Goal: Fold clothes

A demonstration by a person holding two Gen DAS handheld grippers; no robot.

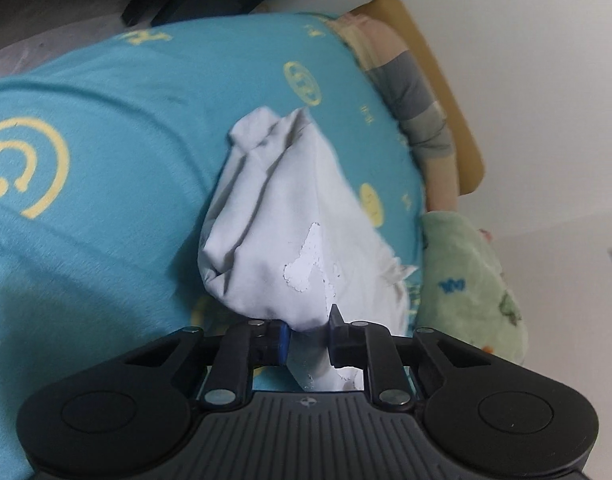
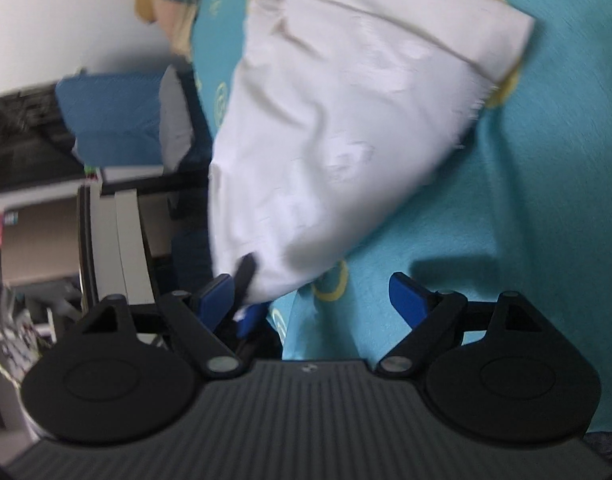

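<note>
A white garment with a cracked white print hangs bunched above a teal bedspread with yellow smiley prints. My left gripper is shut on a lower corner of the garment. In the right wrist view the same garment drapes down, blurred by motion. My right gripper is open, its blue pads wide apart; the left gripper's black and blue fingers pinch the cloth just by my right gripper's left pad.
A pale green printed blanket and a striped grey and pink pillow lie along the bed's far side by a tan headboard and white wall. Shelves and boxes stand beside the bed.
</note>
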